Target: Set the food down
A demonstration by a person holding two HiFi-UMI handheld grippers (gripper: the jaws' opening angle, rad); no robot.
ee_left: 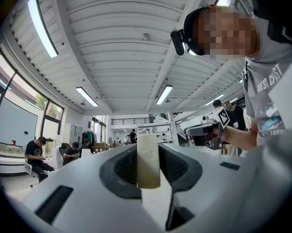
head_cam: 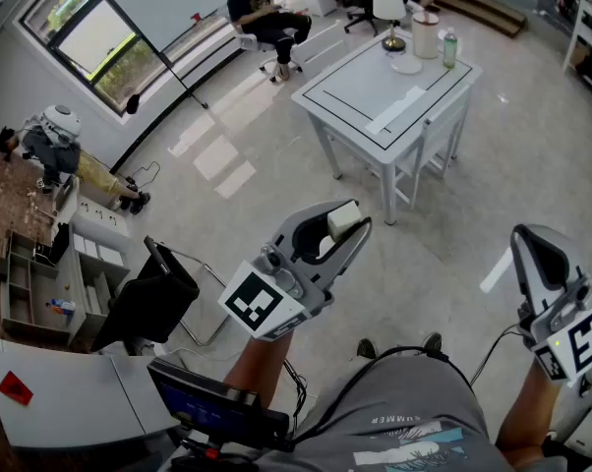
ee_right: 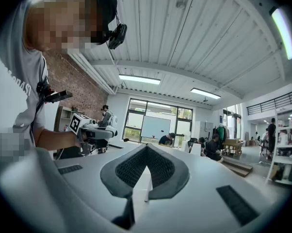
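The food is a pale cream block [head_cam: 342, 218], and my left gripper [head_cam: 347, 222] is shut on it, held high above the floor and tilted up to the right. In the left gripper view the block [ee_left: 148, 166] stands upright between the two dark pads, pinched on both sides at my left gripper [ee_left: 148, 152]. My right gripper [head_cam: 525, 239] hangs at the right, apart from the food. Its jaws meet at the tips with nothing between them at my right gripper [ee_right: 146, 149]. Each gripper shows in the other's view: right gripper [ee_left: 204, 130], left gripper [ee_right: 95, 131].
A white table [head_cam: 360, 91] stands ahead with a lamp [head_cam: 389, 8], a white jar [head_cam: 426, 35] and a green bottle [head_cam: 449, 47] at its far end. A seated person [head_cam: 266, 16] is beyond it. A shelf unit [head_cam: 35, 283] and a black chair [head_cam: 153, 298] stand at the left.
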